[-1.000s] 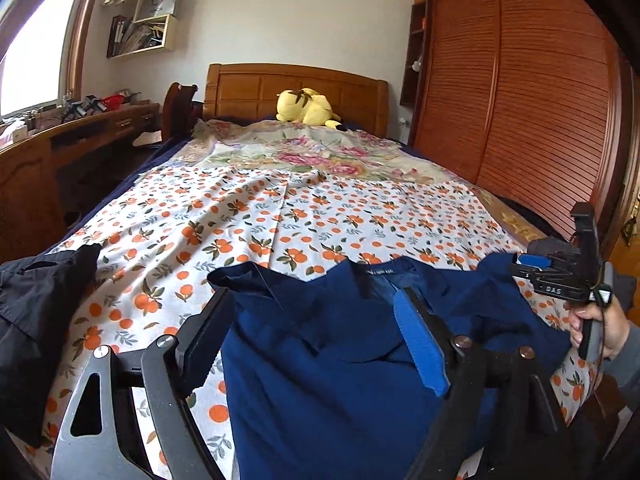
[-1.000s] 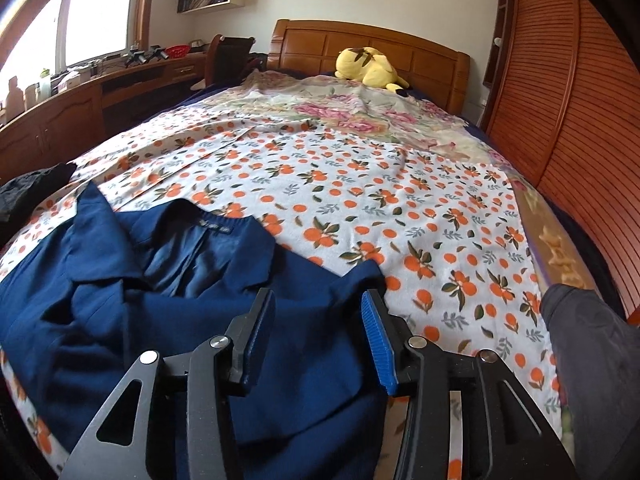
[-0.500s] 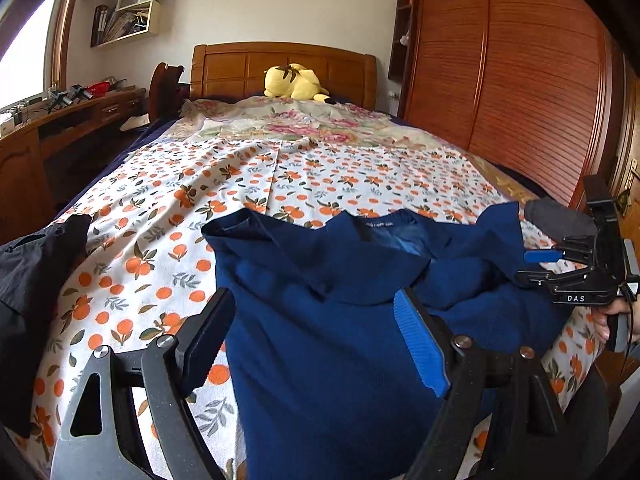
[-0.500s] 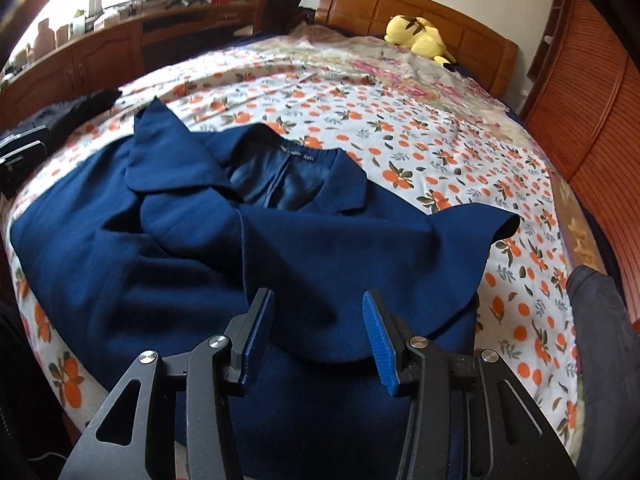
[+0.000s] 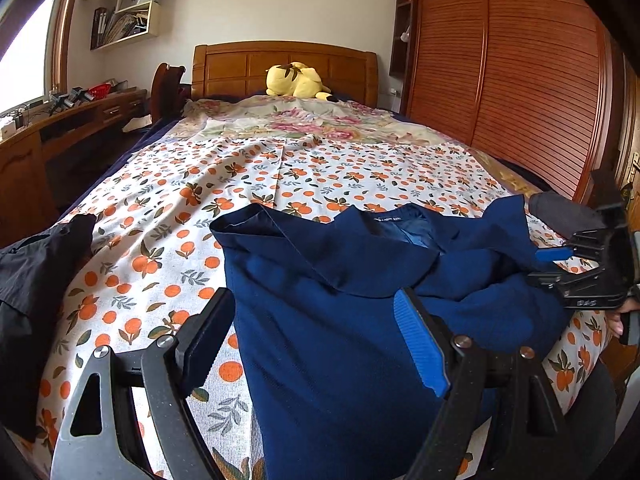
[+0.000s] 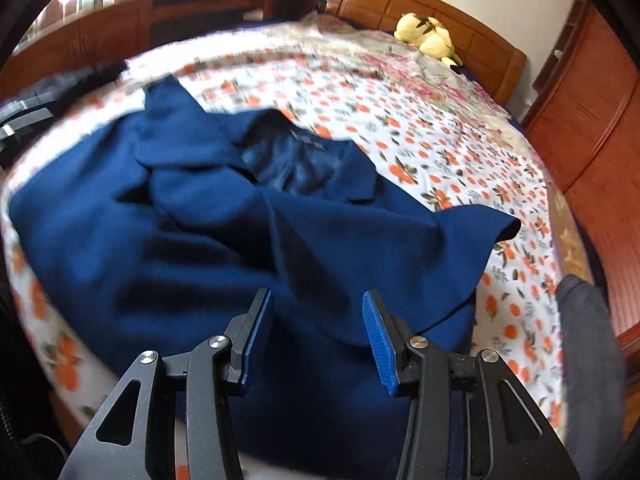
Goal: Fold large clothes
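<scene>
Since the earlier frame, both wrist views have tilted downward, and the navy coat [image 6: 224,248] now fills most of the right wrist view instead of only its lower left. The coat lies crumpled at the near end of the bed [image 5: 280,184], collar toward the headboard [image 5: 286,68], one sleeve end pointing toward the wardrobe [image 5: 520,80] side.

Right gripper [image 6: 318,336]: jaws closing, coat fabric directly below and ahead of the gap, pads not pressing on it — no cloth is pinched between the blue pads [image 6: 378,340].

Left gripper [image 5: 316,340]: jaws spread wide, holding nothing. The coat's left edge runs between its two fingers; the blue pad [image 5: 420,344] lies over navy fabric, the black finger over the orange-print sheet [image 5: 160,248] just beside the coat.

In the left wrist view the right gripper appears at the far right edge, over the coat's right side, with part of a hand [image 5: 618,320] behind it.

A black garment [image 5: 28,280] lies at the bed's left edge, apart from the coat. A grey garment [image 6: 588,344] sits at the right edge. A yellow plush toy [image 5: 298,80] rests against the headboard.
</scene>
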Tool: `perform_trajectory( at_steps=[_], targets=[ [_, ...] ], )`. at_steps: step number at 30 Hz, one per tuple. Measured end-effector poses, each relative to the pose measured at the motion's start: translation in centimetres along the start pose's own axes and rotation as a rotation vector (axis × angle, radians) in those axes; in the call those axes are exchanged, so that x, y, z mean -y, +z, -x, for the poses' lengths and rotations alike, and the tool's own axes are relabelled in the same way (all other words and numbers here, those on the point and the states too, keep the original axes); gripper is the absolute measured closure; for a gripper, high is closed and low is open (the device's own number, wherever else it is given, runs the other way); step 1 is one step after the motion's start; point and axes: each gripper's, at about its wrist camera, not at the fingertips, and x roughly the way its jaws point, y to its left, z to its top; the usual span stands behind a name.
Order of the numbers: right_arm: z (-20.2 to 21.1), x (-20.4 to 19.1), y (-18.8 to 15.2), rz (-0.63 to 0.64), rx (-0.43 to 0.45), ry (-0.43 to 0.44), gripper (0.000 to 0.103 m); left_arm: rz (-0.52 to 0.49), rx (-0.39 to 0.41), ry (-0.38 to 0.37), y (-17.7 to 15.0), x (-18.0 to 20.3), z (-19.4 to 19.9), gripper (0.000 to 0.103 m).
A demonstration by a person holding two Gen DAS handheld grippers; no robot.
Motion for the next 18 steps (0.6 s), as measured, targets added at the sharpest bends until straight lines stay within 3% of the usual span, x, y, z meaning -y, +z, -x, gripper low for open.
perform_trajectory(
  at_steps=[1,3,7,10,18],
  targets=[
    [-0.6,0.3,0.2,-0.002,-0.012,0.001,0.081,0.0,0.0,0.0,0.0,0.0,0.0,0.021],
    [-1.7,1.3,1.0,0.0,-0.031,0.004,0.096,0.002,0.005,0.0,0.0,0.1,0.1,0.021],
    [-3.2,2.9,4.4,0.038,-0.008,-0.111,0.099,0.015,0.029,0.016,0.2,-0.1,0.4,0.021],
    [-3.9,3.6,7.9,0.045,0.039,-0.141,0.099,0.03,0.039,0.023,0.4,-0.5,0.5,0.021],
    [-5.5,1.1,15.3,0.117,0.154,-0.135,0.099,0.052,0.042,0.038,0.6,-1.7,0.2,0.021]
  ],
)
